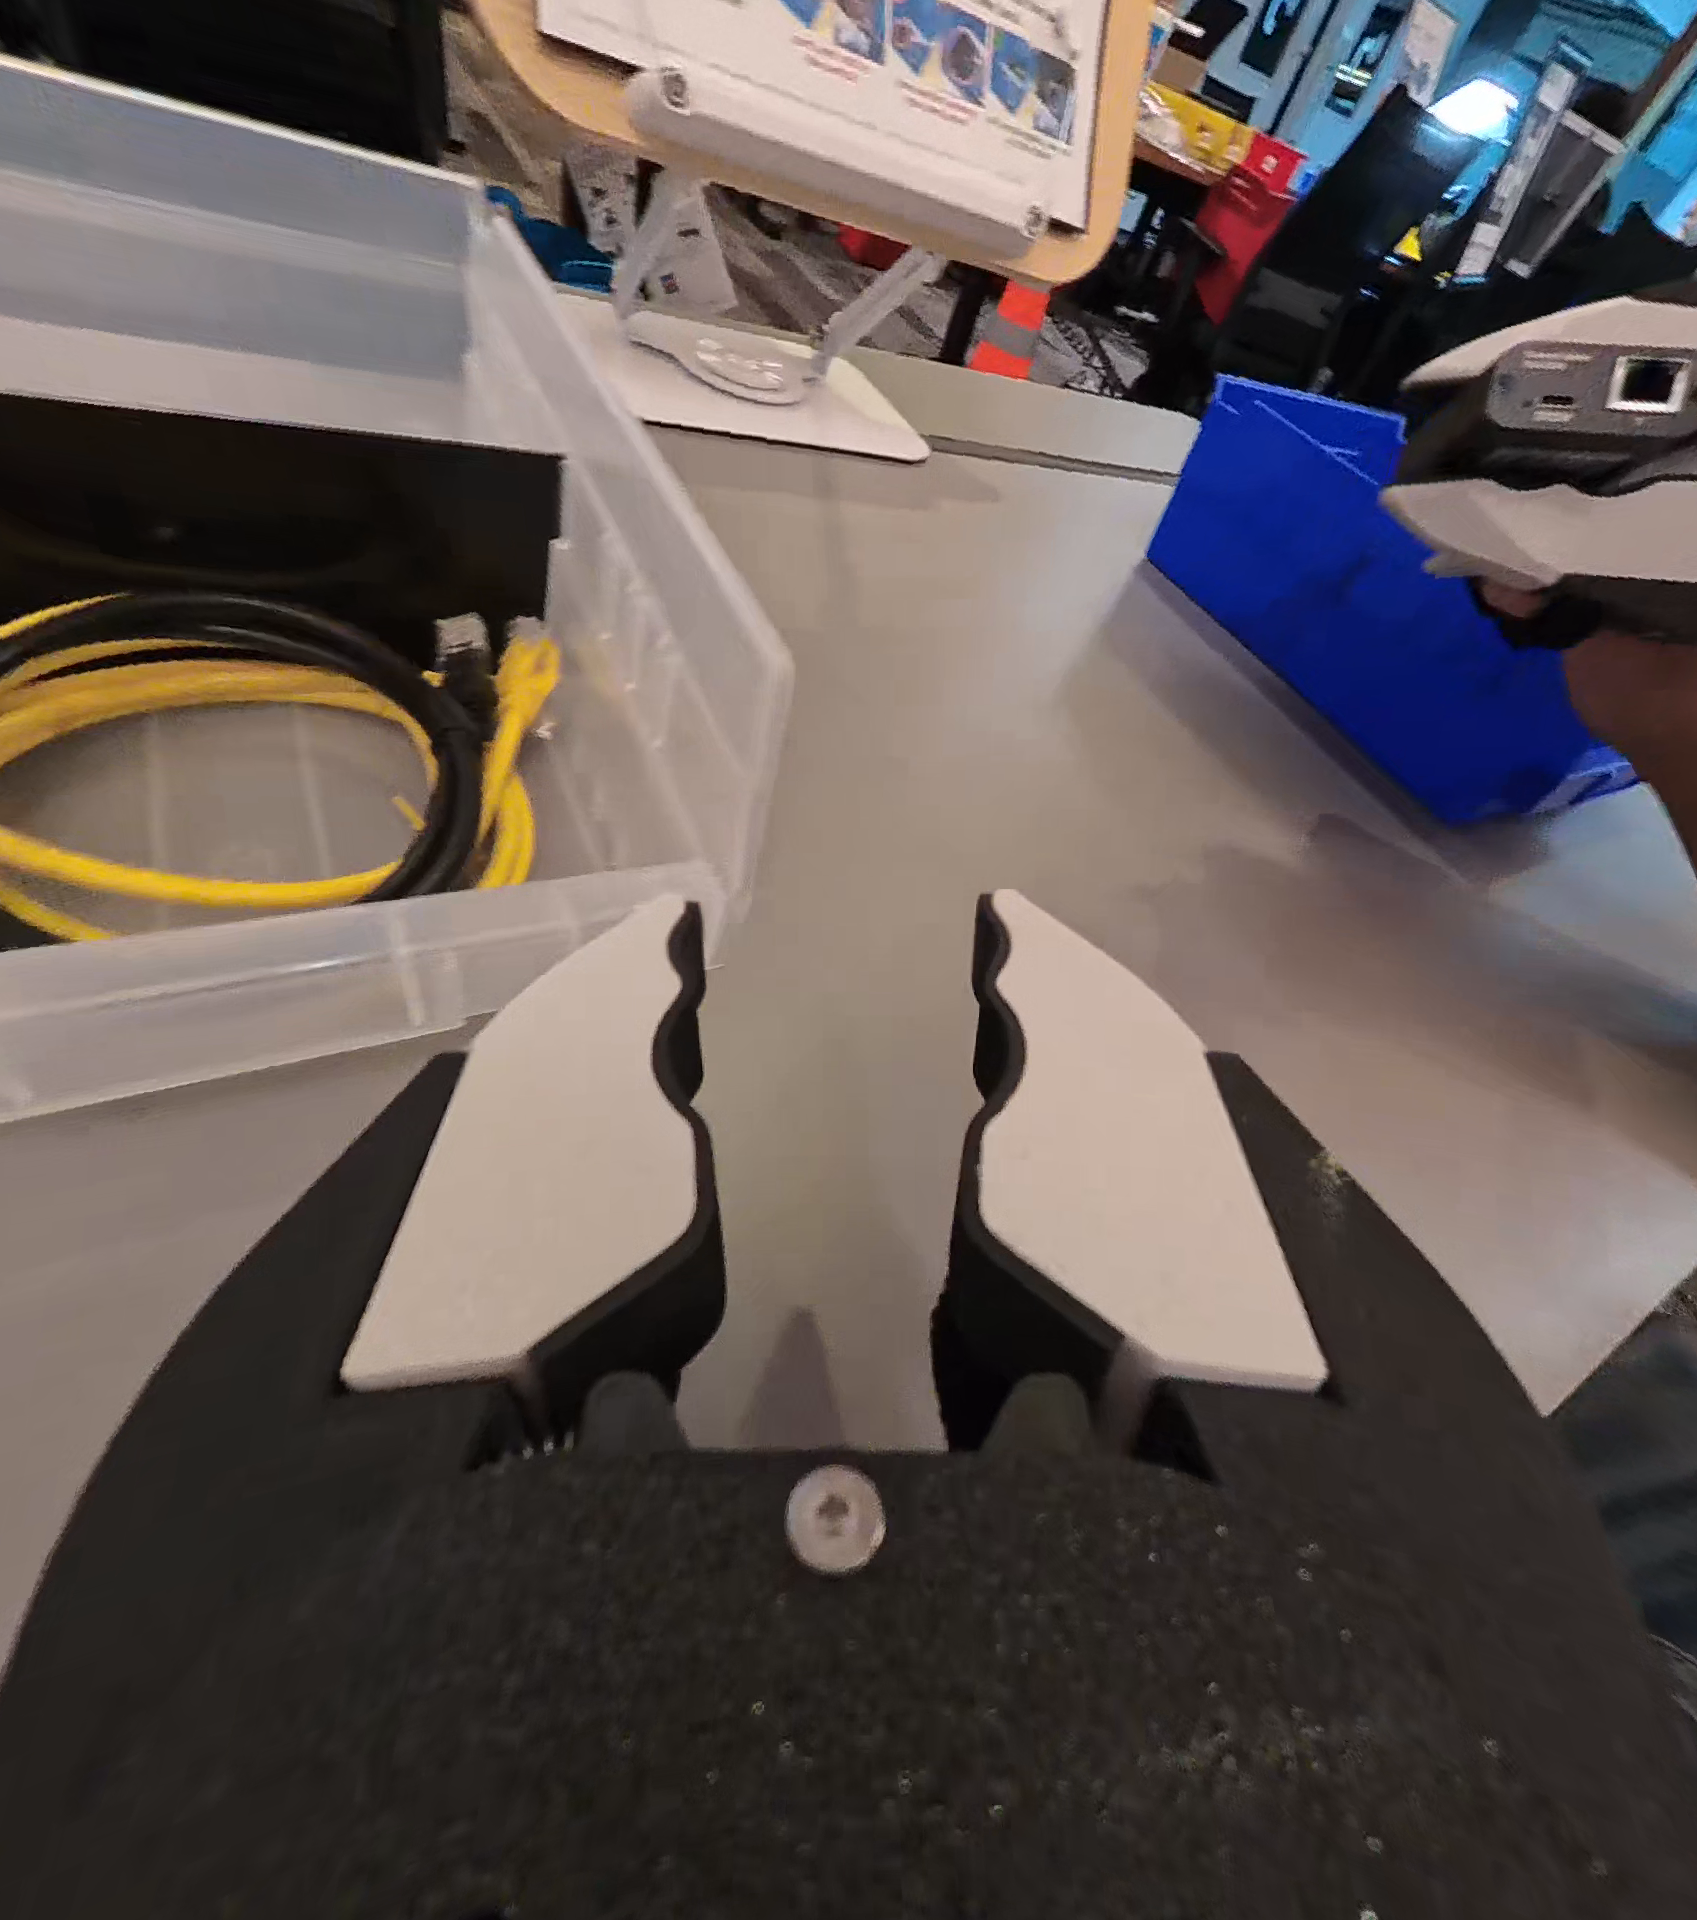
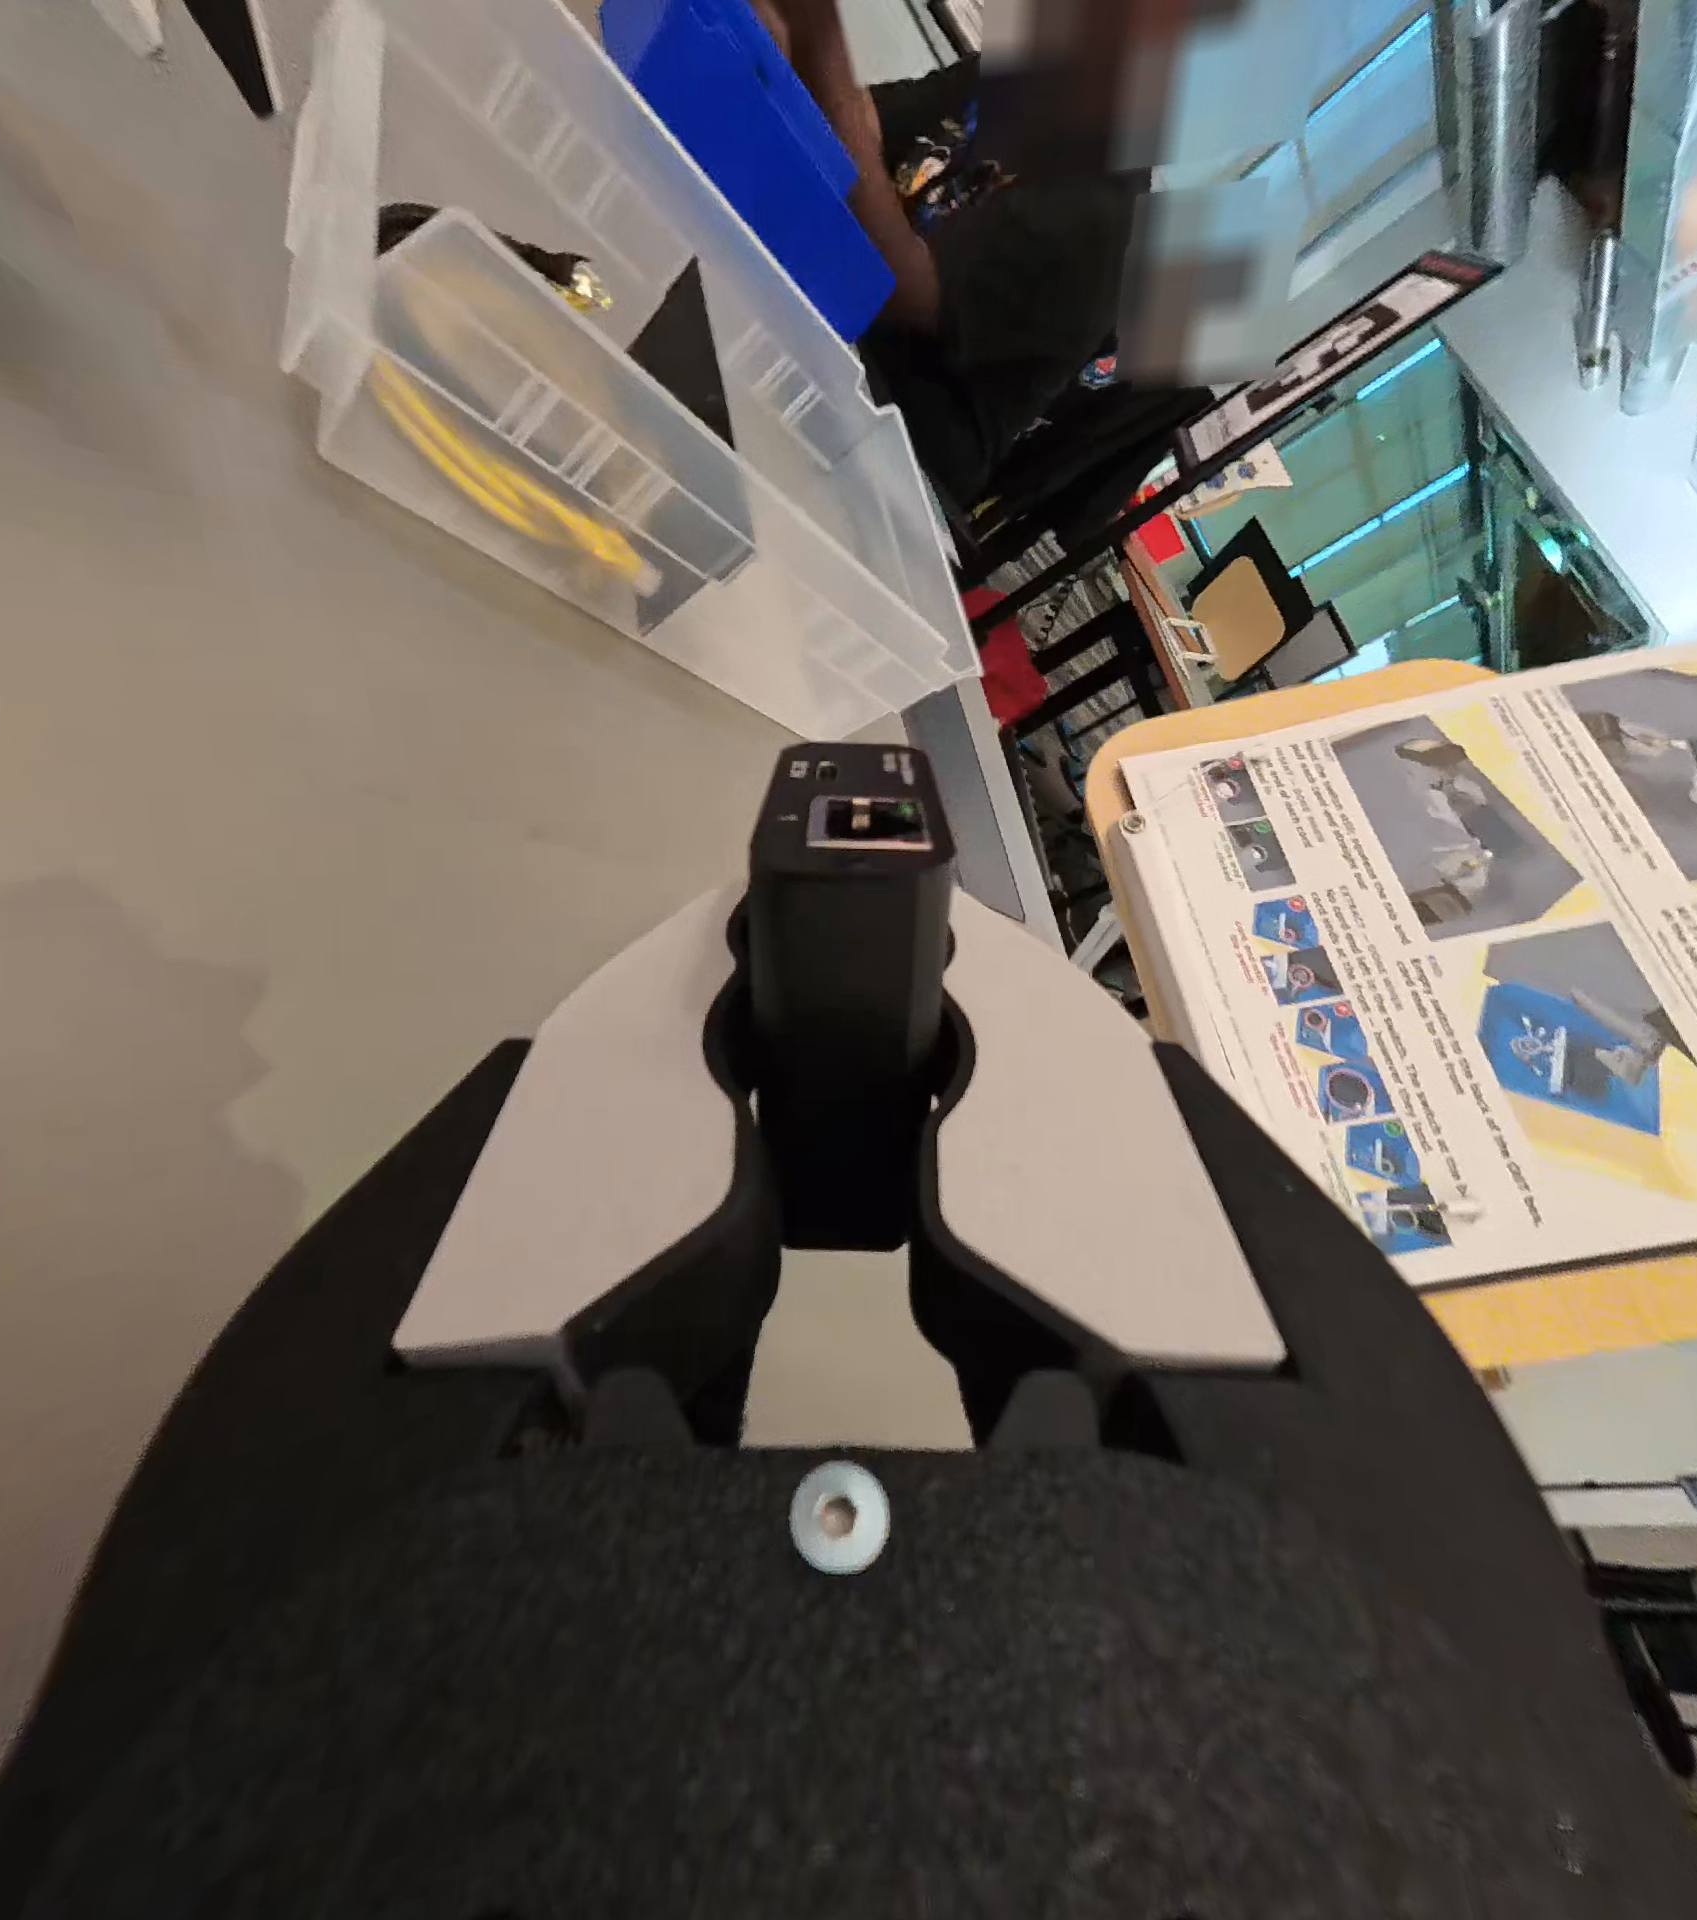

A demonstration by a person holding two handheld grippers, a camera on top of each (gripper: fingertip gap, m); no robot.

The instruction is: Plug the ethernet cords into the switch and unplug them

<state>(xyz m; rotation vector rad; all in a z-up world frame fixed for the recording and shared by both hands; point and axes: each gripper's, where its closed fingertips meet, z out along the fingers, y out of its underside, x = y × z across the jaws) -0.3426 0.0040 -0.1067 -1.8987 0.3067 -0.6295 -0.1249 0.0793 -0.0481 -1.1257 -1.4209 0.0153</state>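
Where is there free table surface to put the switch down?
The grey table is bare between the clear bin and the blue bin, ahead of the open left gripper. The clear bin is crowded with coiled yellow and black cords.

Translucent frosted plastic bin (image 1: pixel 615 582), smooth matt grey tabletop (image 1: pixel 979 675), glossy blue plastic box (image 1: pixel 1343 582), matt black switch (image 2: pixel 849 935)

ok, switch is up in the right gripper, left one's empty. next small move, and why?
Probably swing the left gripper left into the clear bin for a cord plug. Its jaws stand open over bare table, both cords lie coiled there, and the switch port shows nothing plugged in.
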